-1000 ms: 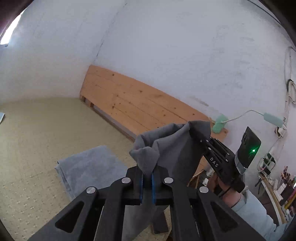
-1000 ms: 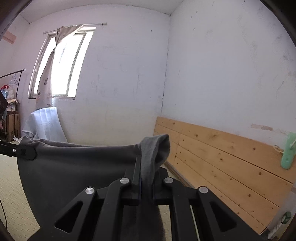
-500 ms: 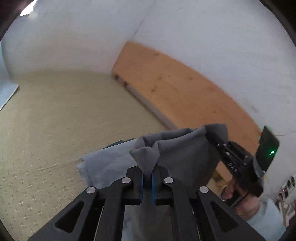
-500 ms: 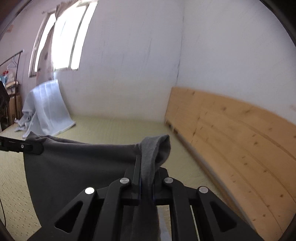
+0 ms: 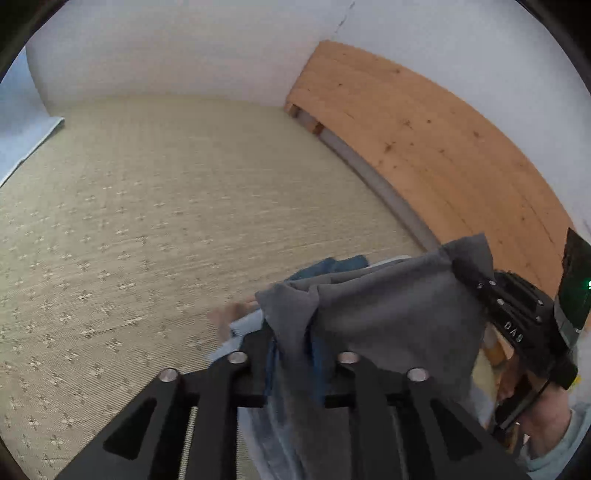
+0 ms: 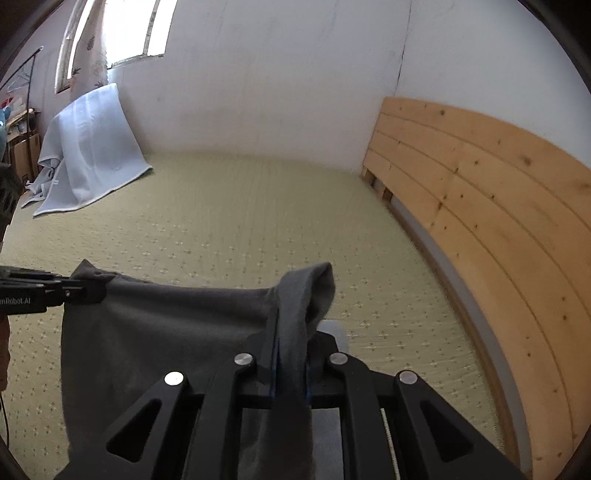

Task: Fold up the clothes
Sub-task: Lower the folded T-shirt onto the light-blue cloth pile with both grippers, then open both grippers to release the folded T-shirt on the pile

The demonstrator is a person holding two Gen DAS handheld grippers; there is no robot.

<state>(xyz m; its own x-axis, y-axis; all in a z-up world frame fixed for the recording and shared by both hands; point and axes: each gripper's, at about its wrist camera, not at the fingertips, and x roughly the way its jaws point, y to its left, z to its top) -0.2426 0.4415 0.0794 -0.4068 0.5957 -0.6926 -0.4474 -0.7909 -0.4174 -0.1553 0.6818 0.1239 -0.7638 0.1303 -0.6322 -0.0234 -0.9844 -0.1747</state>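
A dark grey garment (image 6: 162, 339) hangs stretched in the air between my two grippers, above the patterned mat floor (image 6: 236, 221). My right gripper (image 6: 290, 354) is shut on its right top corner. My left gripper (image 5: 293, 354) is shut on the other corner, and shows at the left edge of the right wrist view (image 6: 55, 293). In the left wrist view the garment (image 5: 388, 314) runs across to the right gripper (image 5: 517, 325) at the right. Blue folded clothing (image 5: 332, 266) lies on the mat behind the garment, mostly hidden.
A wooden plank panel (image 6: 480, 192) leans along the right wall. A pale blue blanket (image 6: 88, 147) drapes against the far wall under a window (image 6: 129, 29). A bare foot (image 5: 229, 317) shows by the clothes.
Both grippers have tilted downward with the garment still held between them; the views now show more floor and less wall. The blue clothing has come closer under the garment.
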